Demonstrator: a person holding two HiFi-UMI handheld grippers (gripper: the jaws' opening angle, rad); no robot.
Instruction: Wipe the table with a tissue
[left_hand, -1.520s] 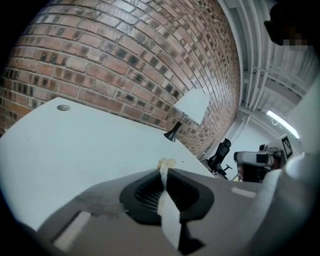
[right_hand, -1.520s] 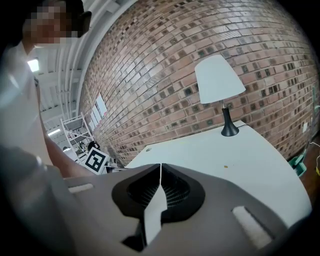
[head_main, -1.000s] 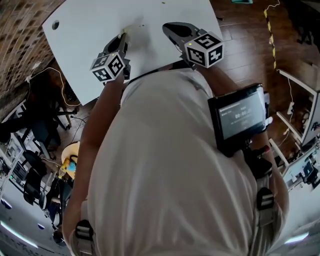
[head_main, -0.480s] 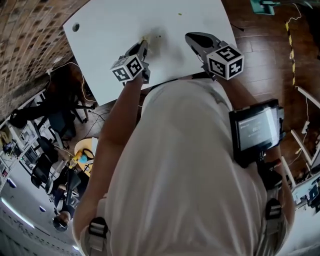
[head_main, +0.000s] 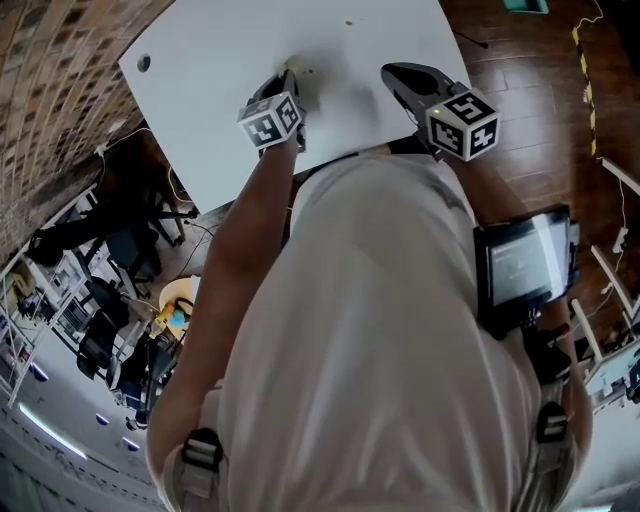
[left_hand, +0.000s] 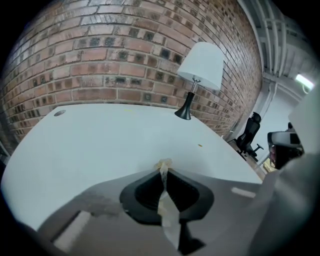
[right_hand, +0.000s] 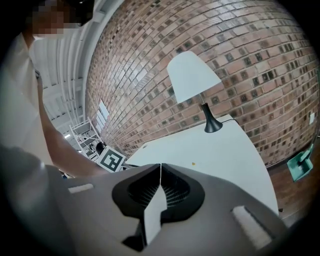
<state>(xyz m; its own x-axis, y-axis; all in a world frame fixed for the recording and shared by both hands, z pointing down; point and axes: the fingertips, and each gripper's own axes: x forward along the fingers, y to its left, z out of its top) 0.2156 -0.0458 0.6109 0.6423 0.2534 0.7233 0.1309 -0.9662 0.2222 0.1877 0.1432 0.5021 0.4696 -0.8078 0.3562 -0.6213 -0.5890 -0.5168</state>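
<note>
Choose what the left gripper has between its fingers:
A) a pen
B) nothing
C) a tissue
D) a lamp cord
C: in the left gripper view, the left gripper has its fingers closed on a thin strip of tissue, and the end of the strip sticks out past the tips.

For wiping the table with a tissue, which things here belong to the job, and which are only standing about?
Belong to the job:
- pale crumpled tissue, pinched in the jaws of the left gripper
- white table

Only standing about:
- lamp with white shade and black stem
- black office chair
- right gripper, jaws shut, empty
</note>
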